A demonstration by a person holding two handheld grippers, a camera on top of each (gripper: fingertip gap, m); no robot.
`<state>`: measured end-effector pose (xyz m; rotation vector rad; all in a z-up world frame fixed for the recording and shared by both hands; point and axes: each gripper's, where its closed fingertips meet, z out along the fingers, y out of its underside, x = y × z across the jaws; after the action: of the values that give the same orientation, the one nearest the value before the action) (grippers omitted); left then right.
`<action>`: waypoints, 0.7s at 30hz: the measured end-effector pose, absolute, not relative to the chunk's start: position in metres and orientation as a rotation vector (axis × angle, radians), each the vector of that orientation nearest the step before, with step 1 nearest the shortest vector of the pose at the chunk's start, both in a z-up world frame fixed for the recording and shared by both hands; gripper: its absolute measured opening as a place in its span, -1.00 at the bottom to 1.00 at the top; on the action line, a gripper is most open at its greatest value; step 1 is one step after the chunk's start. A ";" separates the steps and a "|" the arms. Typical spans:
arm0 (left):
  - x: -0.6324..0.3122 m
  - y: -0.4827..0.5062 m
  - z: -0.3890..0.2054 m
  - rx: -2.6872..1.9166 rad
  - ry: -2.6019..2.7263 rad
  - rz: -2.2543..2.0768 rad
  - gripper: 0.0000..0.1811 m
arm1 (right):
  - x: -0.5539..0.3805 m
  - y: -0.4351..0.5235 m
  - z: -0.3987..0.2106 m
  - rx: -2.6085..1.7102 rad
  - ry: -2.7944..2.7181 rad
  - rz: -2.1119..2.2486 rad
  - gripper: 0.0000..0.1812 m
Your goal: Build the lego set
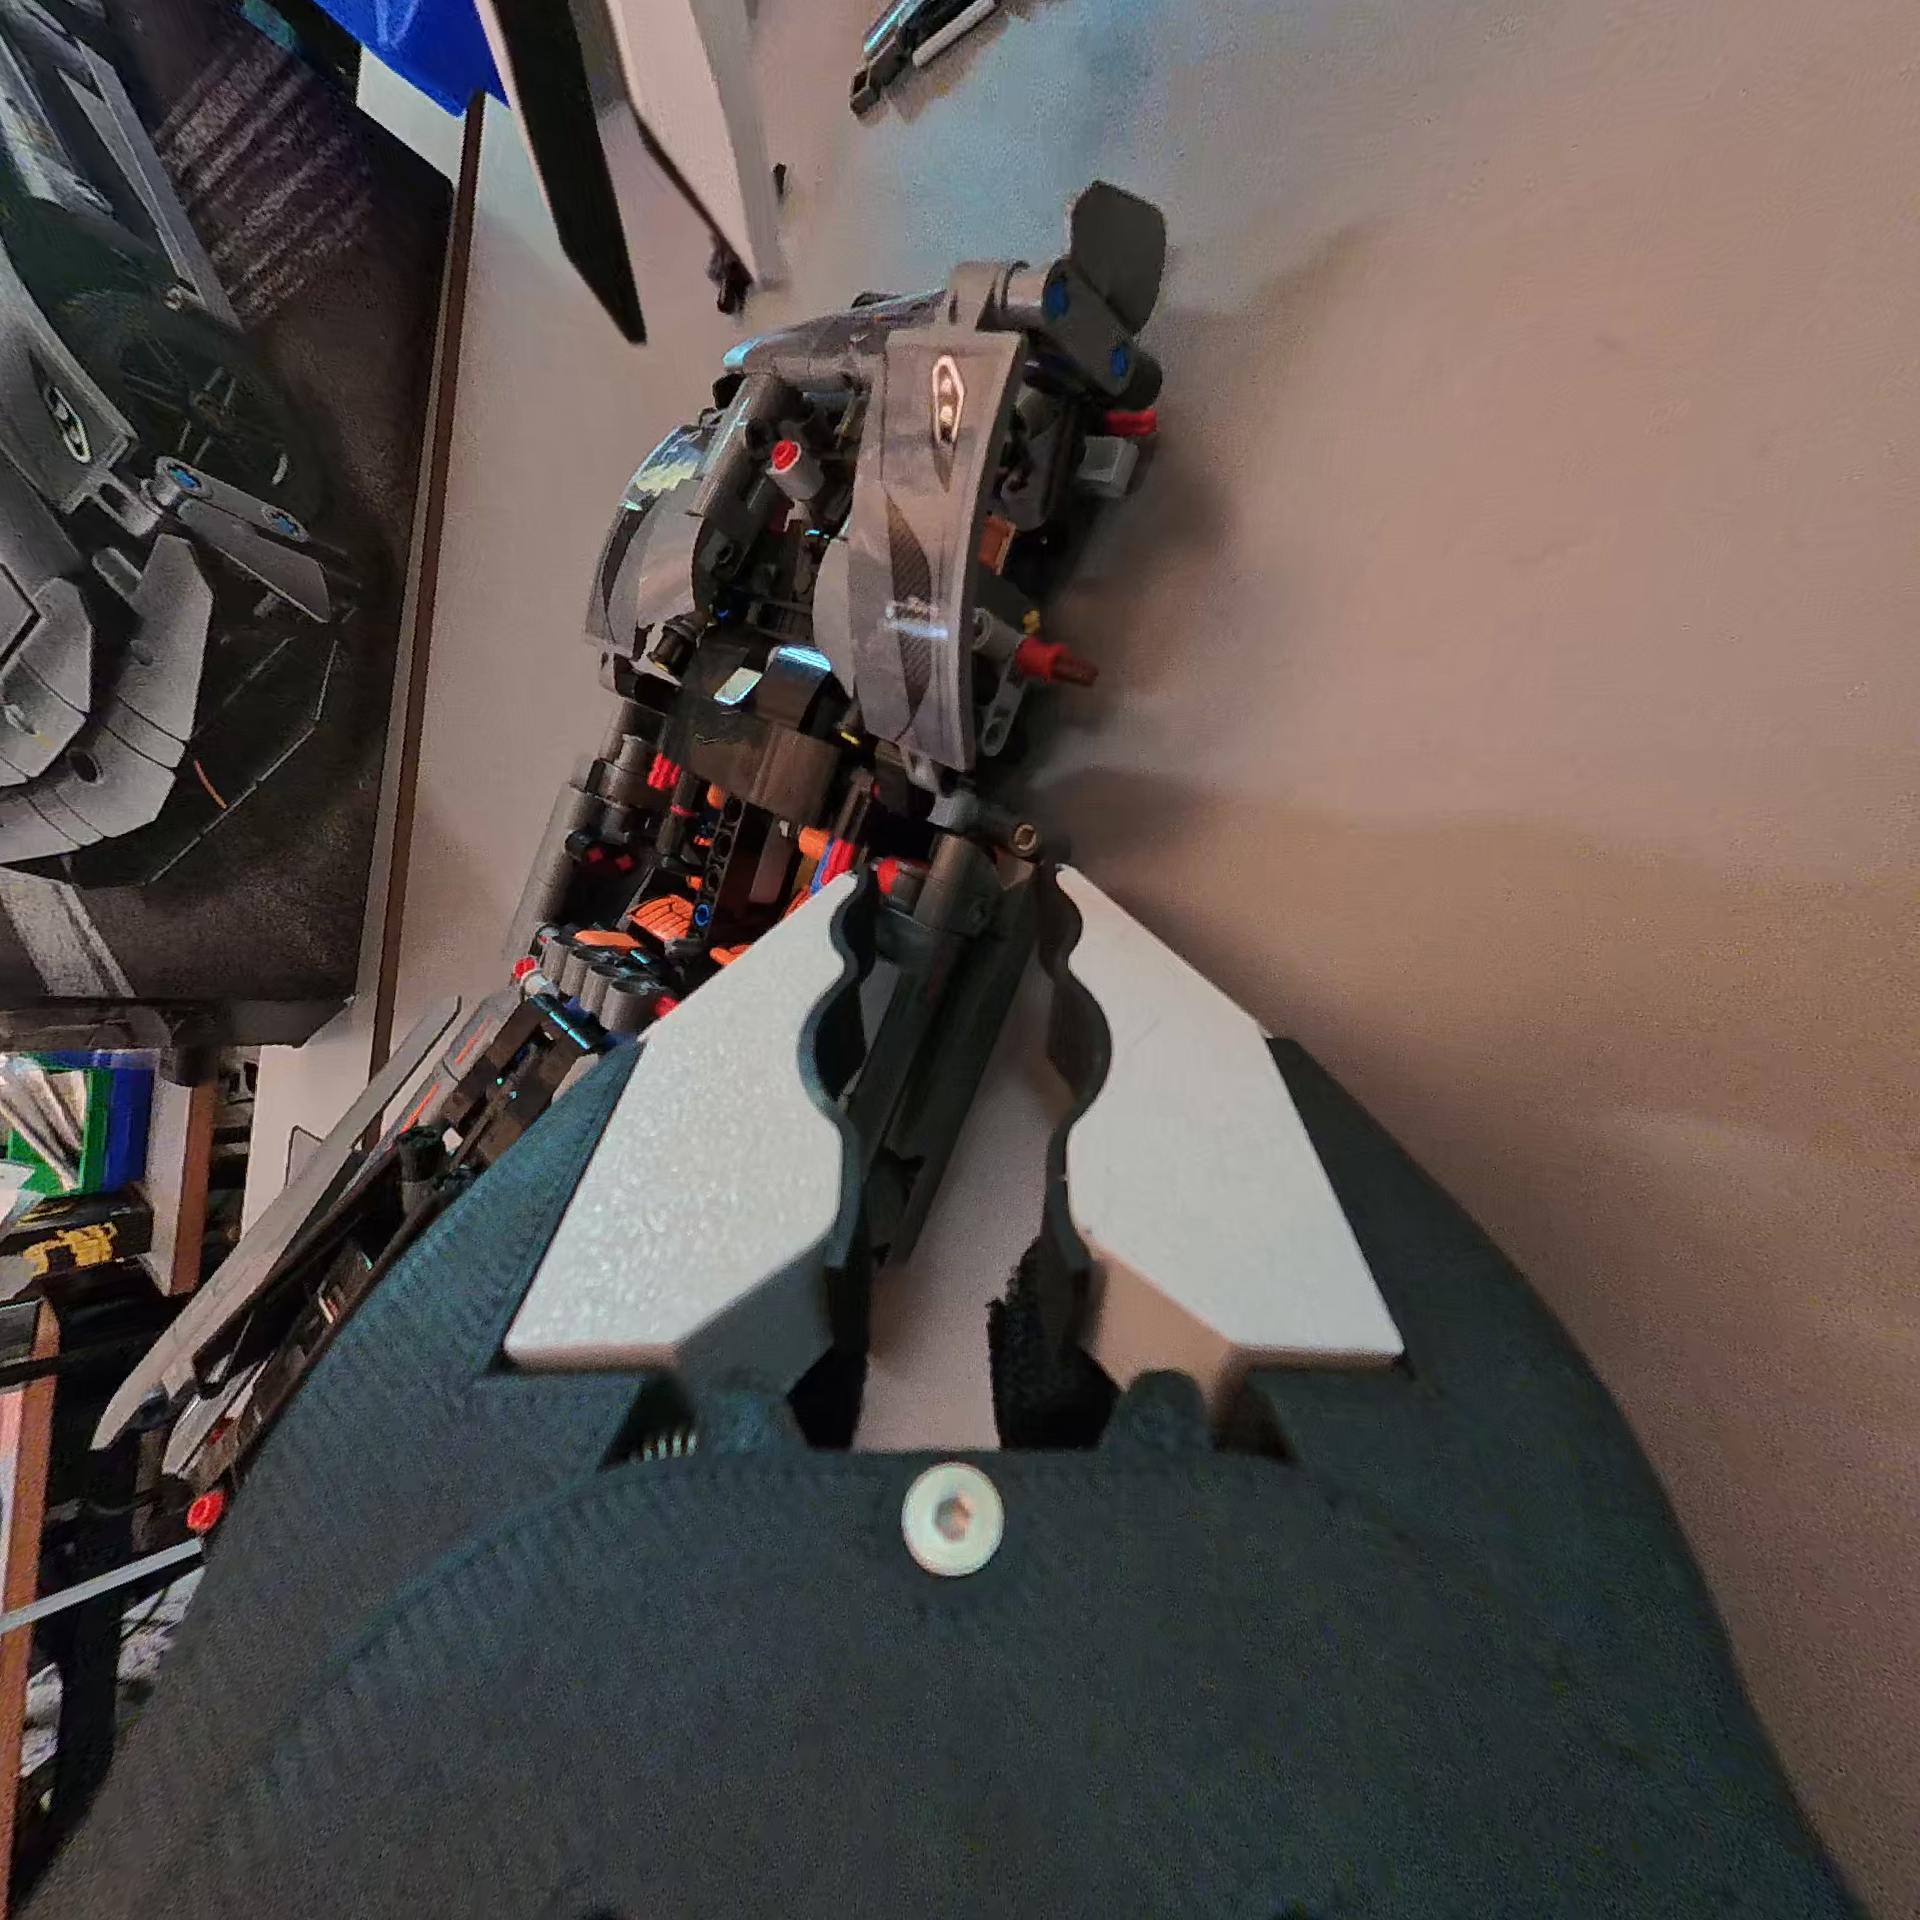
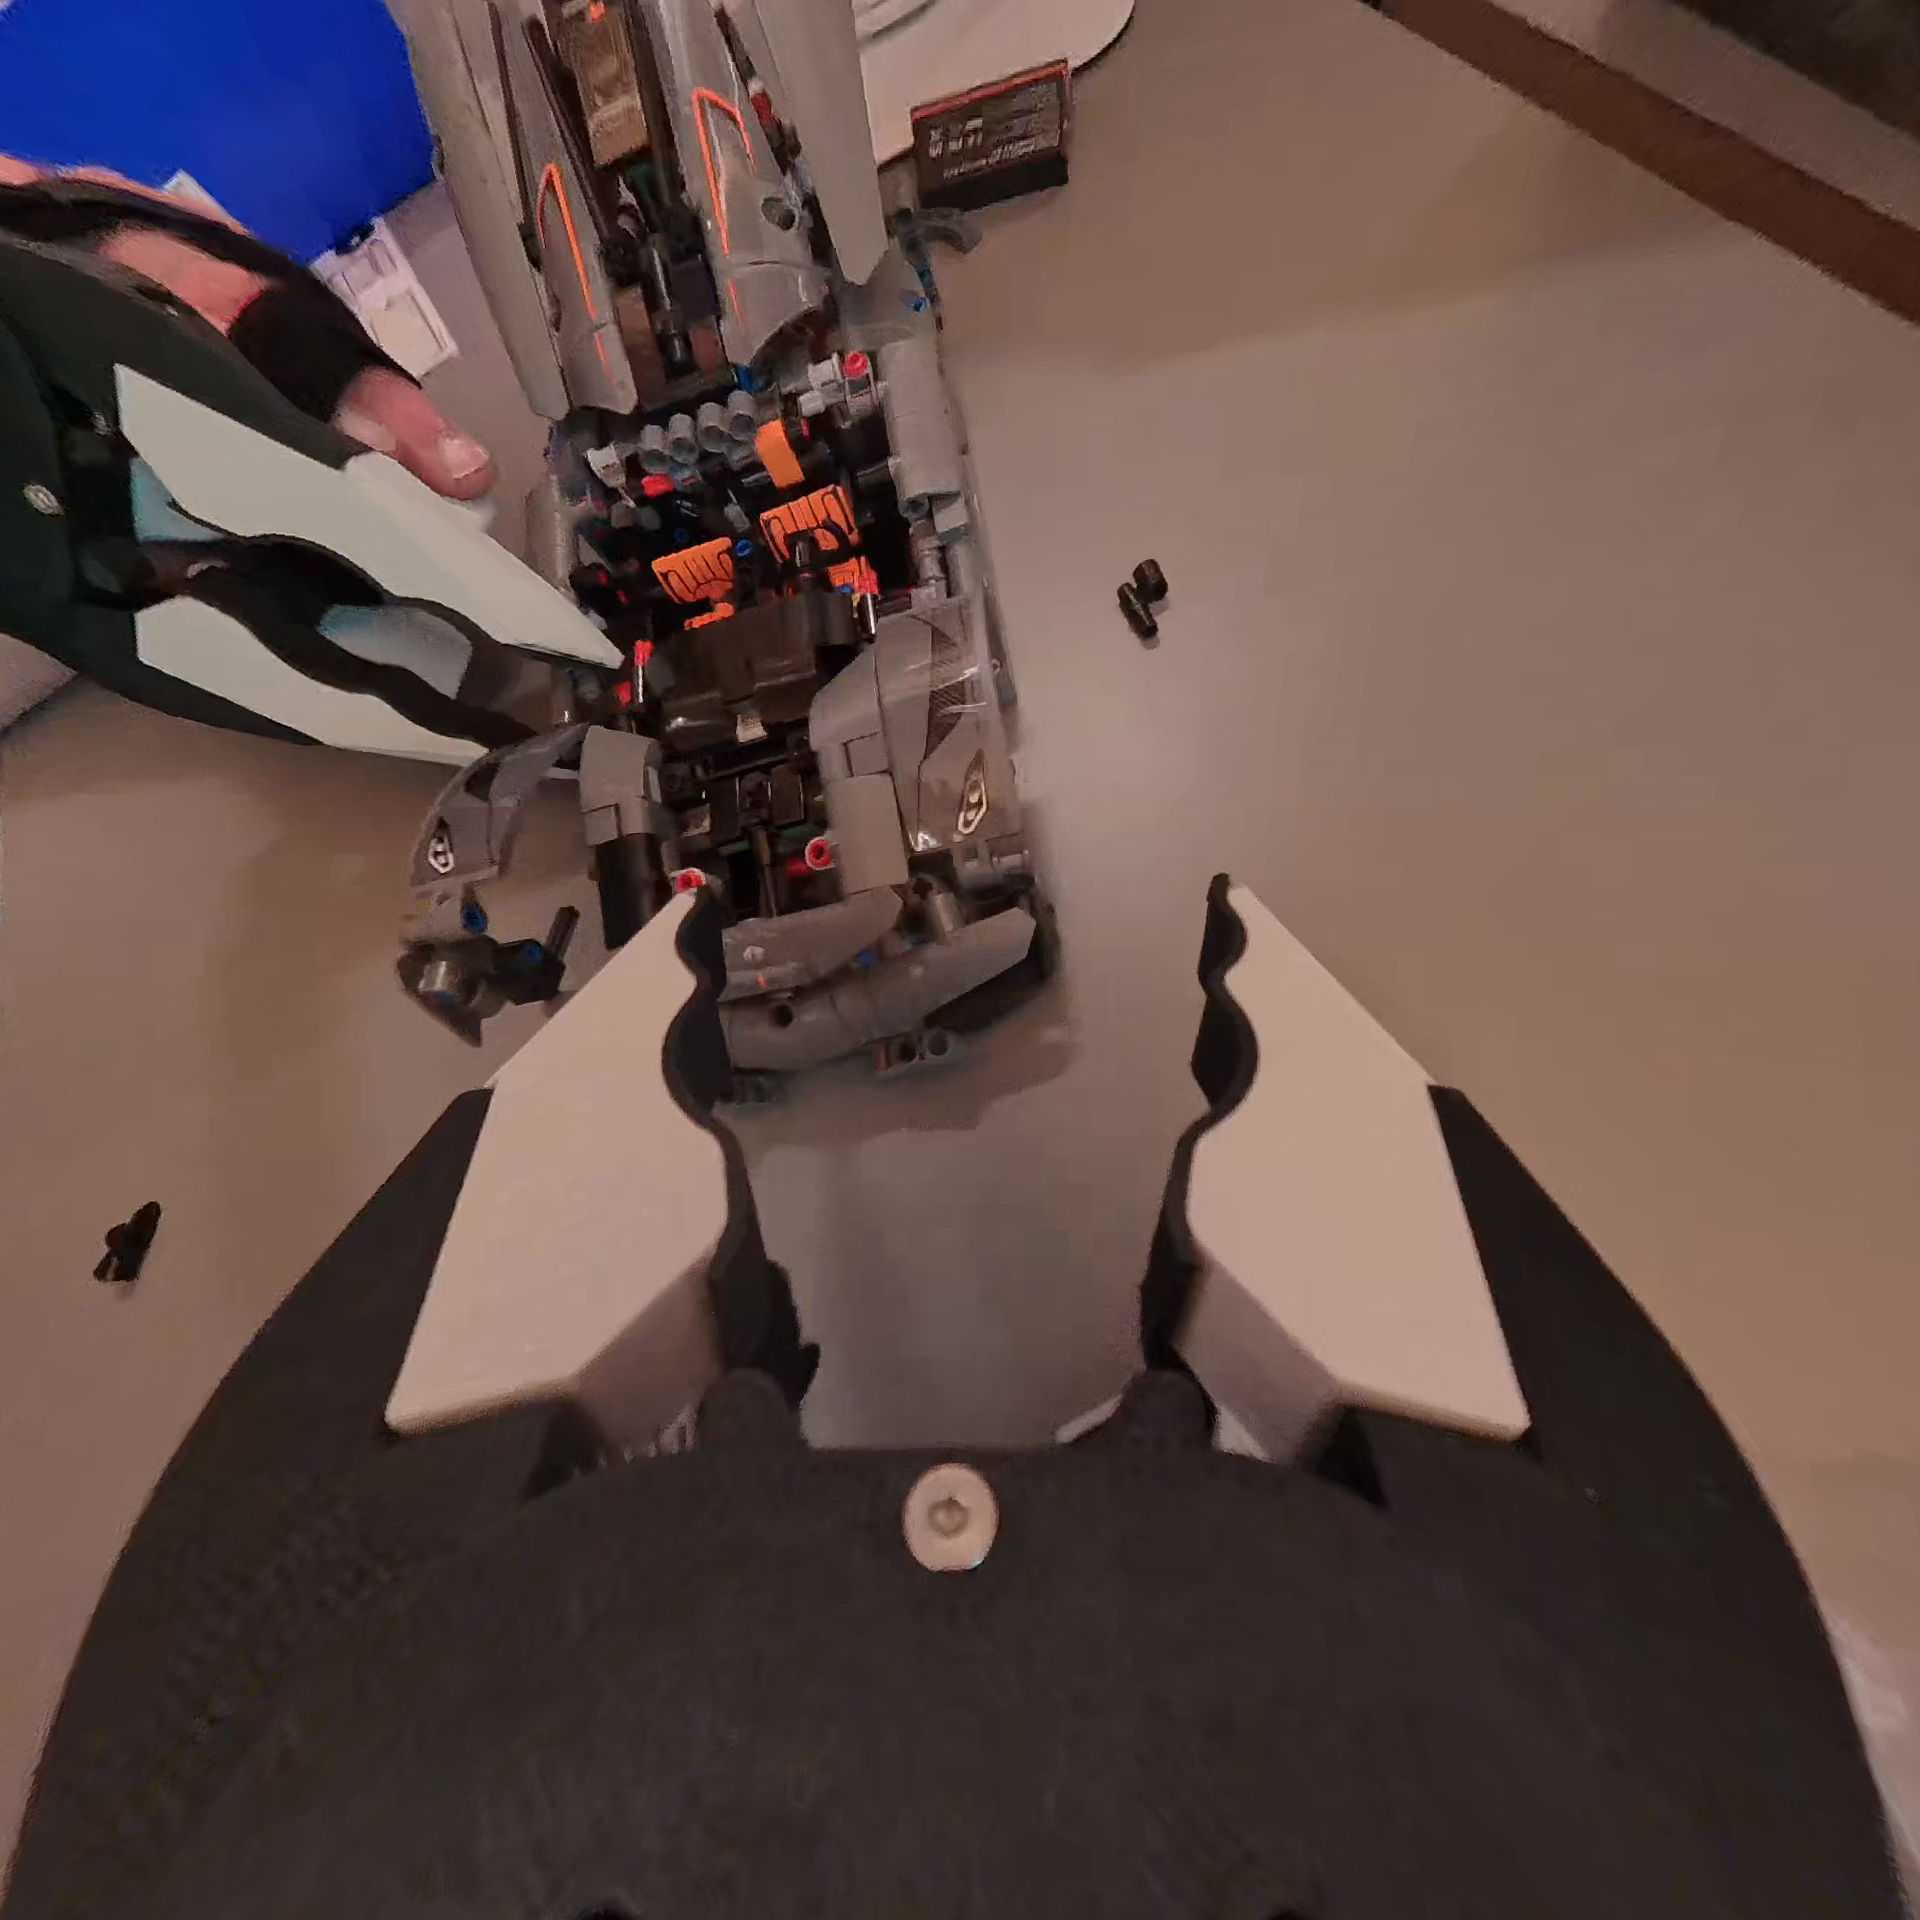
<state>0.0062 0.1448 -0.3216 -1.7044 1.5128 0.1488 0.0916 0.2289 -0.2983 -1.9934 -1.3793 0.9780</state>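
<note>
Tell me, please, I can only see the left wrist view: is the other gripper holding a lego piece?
Observer: No. The right gripper is open and empty, pointing at the front end of the lego car.
Operator: Are there loose bits I can't see?
Observer: Yes. A small black pin lies on the table, to the right of the car in the right wrist view, not touching it.
Operator: Any more?
Observer: A second black pin lies alone, far to the left in that view.
</note>
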 end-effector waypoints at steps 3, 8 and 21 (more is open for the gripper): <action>0.004 0.144 -0.321 -1.711 1.517 0.125 -0.70 | 0.085 0.219 -0.314 -2.022 -1.505 1.010 -0.08; -0.005 0.139 -0.322 -1.752 1.546 0.088 -0.76 | 0.083 0.191 -0.317 -2.002 -1.619 1.119 -0.28; -0.062 0.075 -0.320 -2.056 1.646 -0.228 -0.68 | 0.061 0.062 -0.318 -2.012 -1.729 1.176 -0.28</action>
<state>-0.0621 0.0745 -0.3197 -2.0560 1.6462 -0.2279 0.0608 0.0616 -0.3182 -2.0120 -1.7288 1.1758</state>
